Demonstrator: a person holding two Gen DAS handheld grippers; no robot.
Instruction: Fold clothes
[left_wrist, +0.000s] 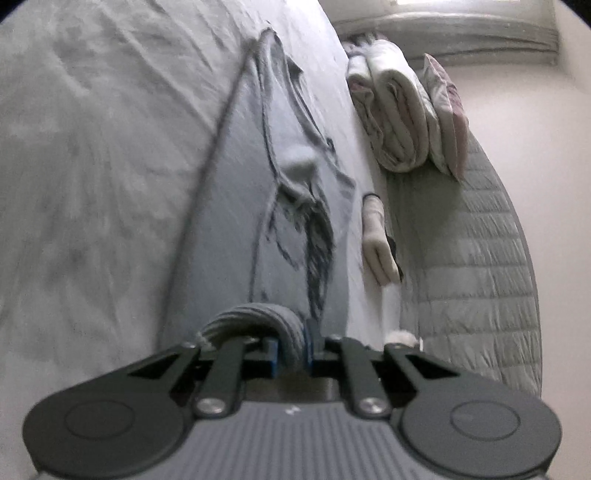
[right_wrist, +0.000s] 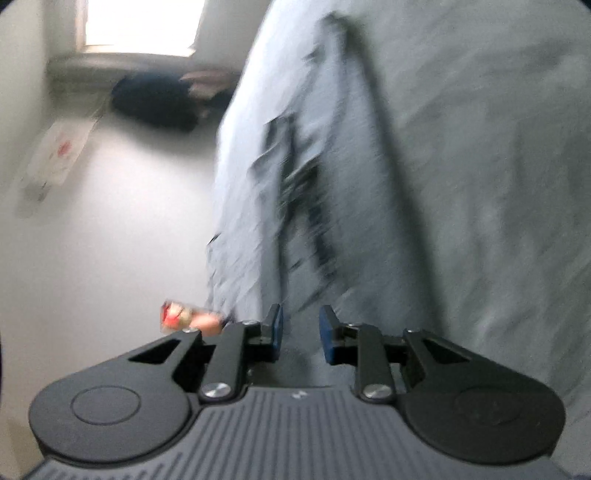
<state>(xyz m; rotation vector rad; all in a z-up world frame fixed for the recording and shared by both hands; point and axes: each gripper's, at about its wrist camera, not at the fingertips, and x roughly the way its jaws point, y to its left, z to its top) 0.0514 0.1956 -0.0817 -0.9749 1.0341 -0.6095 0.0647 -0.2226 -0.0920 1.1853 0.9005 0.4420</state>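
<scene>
The left gripper (left_wrist: 291, 354) pinches a bunched fold of the grey shirt (left_wrist: 295, 206) between its blue pads. The shirt stretches away over the grey bed sheet (left_wrist: 92, 166). Folded white blankets (left_wrist: 399, 110) lie at the far edge. The right gripper (right_wrist: 301, 332) has a small gap between its blue pads, with shirt cloth (right_wrist: 332, 184) in it; the blur hides whether it grips.
</scene>
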